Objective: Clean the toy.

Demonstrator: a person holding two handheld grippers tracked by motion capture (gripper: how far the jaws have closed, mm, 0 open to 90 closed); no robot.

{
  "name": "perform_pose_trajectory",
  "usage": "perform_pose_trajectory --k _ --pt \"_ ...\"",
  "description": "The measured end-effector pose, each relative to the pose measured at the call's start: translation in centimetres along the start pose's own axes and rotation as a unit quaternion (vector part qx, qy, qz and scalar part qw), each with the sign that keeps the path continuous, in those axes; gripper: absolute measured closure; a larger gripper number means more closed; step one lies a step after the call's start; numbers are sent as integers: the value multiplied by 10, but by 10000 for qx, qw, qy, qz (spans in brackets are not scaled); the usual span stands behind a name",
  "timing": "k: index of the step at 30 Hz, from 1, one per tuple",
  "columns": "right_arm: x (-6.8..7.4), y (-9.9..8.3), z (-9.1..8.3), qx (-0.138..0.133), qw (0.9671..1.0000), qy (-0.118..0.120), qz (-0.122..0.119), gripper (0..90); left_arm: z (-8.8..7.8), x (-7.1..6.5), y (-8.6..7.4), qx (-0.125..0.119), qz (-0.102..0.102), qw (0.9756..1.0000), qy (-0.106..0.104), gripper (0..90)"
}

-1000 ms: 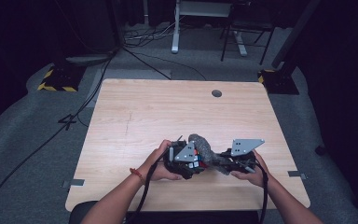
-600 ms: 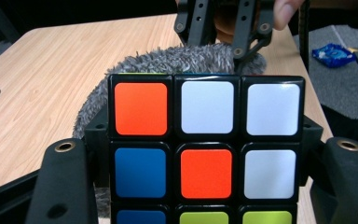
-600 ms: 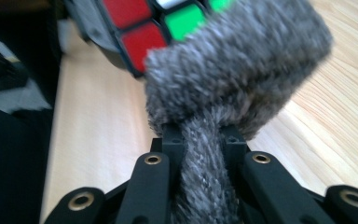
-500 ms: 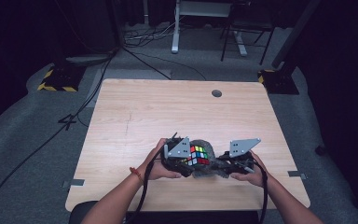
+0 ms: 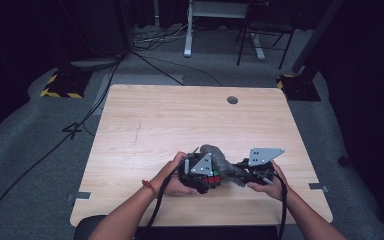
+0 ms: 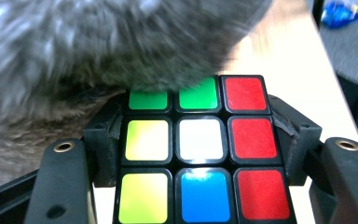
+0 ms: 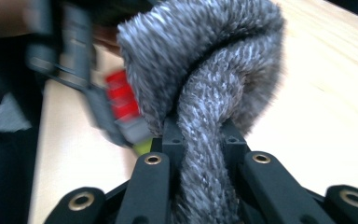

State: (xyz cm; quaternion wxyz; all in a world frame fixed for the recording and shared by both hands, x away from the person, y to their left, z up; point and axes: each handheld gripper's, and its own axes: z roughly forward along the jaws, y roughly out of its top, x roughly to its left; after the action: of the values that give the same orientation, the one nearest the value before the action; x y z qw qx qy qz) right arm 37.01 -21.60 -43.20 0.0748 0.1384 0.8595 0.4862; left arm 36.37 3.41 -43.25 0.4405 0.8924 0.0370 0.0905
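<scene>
Though fuzzy, grey cloth beside glossy cube

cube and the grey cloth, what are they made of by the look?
Cube: likely hard plastic, glossy; light glints on its coloured tiles, set in a black frame.
Grey cloth: soft, fuzzy fabric, maybe chenille or microfibre; matte, with visible pile, and it bunches where it is pinched.

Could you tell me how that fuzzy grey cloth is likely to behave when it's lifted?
Probably floppy: the grey cloth folds over itself where the right claw pinches it. Likely light and grippy rather than slippery, given its fuzzy pile draping over the cube.
</scene>
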Motion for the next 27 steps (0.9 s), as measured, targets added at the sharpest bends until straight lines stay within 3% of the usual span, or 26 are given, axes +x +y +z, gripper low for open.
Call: perform_pose_trajectory --k 3,8,12,14,17,21,23,27 --pt "-3 -6 7 278 9996 3 108 782 -12 4 3 -324 -127 9994 80 336" --pt "1 -6 15 619 9974 361 3 782 -16 5 1 -277 -47 9994 188 336" --pt "4 -6 14 621 9966 534 -116 782 -14 9 -2 -89 -12 9993 350 336" --pt "7 -3 11 503 9967 615 -155 782 -11 14 -7 -74 -140 9996 236 336" --pt "11 2 6 265 9980 522 -241 780 -3 10 -8 38 -121 9999 95 336" --pt "7 5 -3 -102 9994 304 -135 781 5 -1 -2 88 41 9999 -116 336" --pt "6 4 -2 -14 9997 230 -98 782 5 -3 1 107 104 9999 -82 336" --pt "3 3 -1 129 9998 101 -82 782 -3 -1 2 -141 22 9998 -106 336"
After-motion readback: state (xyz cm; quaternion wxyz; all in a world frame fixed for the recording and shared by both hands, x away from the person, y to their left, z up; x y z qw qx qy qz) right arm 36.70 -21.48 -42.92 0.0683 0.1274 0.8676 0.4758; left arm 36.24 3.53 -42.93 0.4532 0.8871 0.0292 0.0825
